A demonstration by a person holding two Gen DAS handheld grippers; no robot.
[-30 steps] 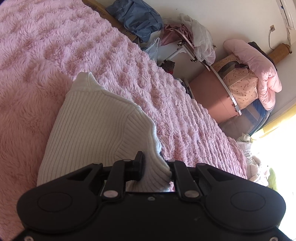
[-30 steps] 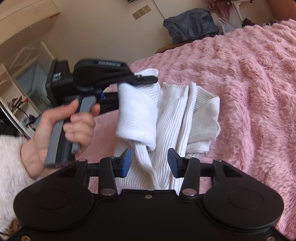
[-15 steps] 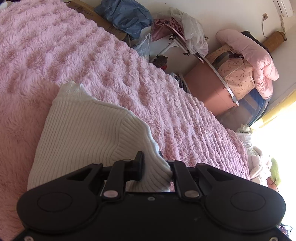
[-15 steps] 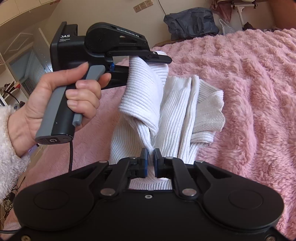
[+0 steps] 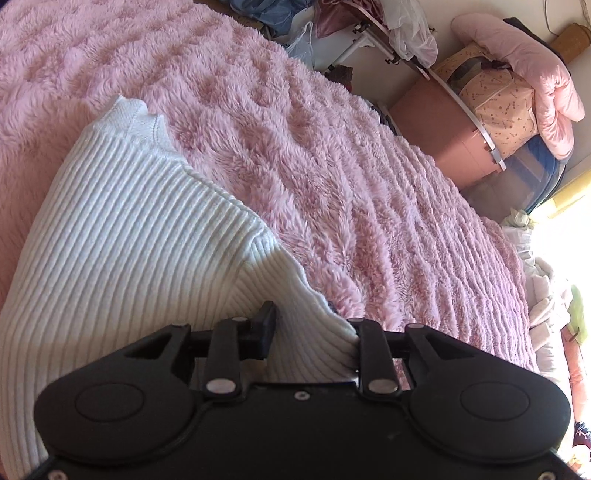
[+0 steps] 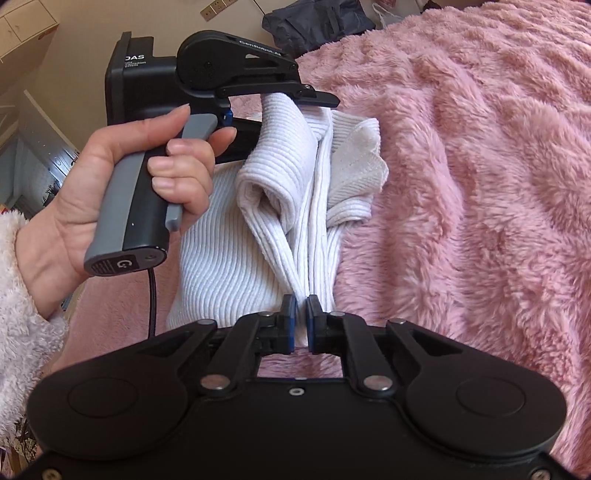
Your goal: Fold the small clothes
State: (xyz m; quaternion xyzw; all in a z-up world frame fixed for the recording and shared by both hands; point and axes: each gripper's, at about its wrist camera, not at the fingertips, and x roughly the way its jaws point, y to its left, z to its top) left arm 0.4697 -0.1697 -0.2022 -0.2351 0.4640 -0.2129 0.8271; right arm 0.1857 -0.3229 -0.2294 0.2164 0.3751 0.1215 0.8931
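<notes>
A white ribbed knit garment (image 5: 122, 236) lies on the pink fluffy blanket (image 5: 332, 155). My left gripper (image 5: 308, 332) is shut on a thick fold of it; the cloth bulges between the fingers. In the right wrist view the same garment (image 6: 221, 236) is lifted and bunched between the two grippers. My right gripper (image 6: 301, 317) is shut on its near edge. The left gripper (image 6: 288, 98), held by a hand, holds the far fold up above the blanket (image 6: 480, 166).
Beyond the bed's far side stand a pink box (image 5: 443, 136), a patterned bag (image 5: 498, 99), a pink quilt (image 5: 535, 74) and a folding frame (image 5: 373, 40). A dark blue bag (image 6: 317, 22) lies at the bed's far edge.
My right gripper closed on the garment's near edge and now holds it. The left gripper carried its fold higher and further over the garment.
</notes>
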